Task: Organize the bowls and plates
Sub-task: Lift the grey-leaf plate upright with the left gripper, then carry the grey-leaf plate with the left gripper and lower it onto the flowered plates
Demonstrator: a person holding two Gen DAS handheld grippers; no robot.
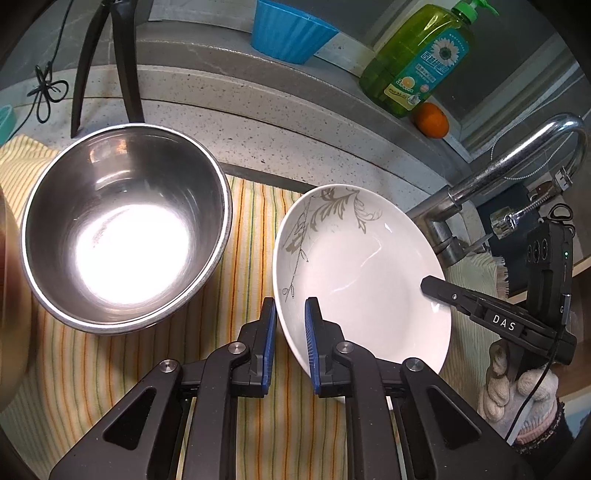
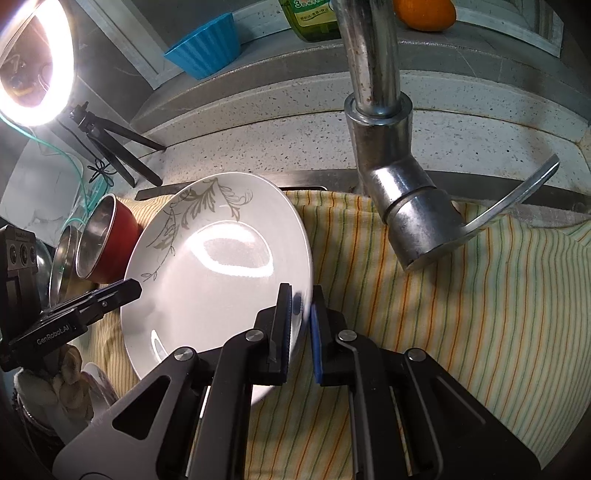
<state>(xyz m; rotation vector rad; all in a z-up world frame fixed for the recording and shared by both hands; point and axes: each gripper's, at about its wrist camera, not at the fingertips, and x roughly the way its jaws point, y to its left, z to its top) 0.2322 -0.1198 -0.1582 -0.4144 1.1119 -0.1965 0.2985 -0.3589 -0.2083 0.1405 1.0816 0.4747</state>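
A white plate (image 1: 362, 258) with a grey leaf pattern is held tilted over the striped towel (image 1: 251, 229). My left gripper (image 1: 291, 332) is shut on its near left rim, one blue pad inside the plate and one outside. The right gripper (image 1: 436, 286) clamps the opposite rim. In the right wrist view the same plate (image 2: 221, 277) has its right edge pinched between the pads of my right gripper (image 2: 301, 325), and the left gripper (image 2: 125, 291) bites its left edge. A large steel bowl (image 1: 125, 229) stands on the towel left of the plate.
A red bowl with a steel lining (image 2: 110, 240) leans with other steel bowls at the far left. The faucet (image 2: 380, 110) rises just right of the plate. A blue cup (image 1: 291, 29), a green soap bottle (image 1: 417, 62) and an orange (image 1: 430, 120) line the back ledge. A ring light (image 2: 33, 62) glares on its tripod (image 1: 103, 62).
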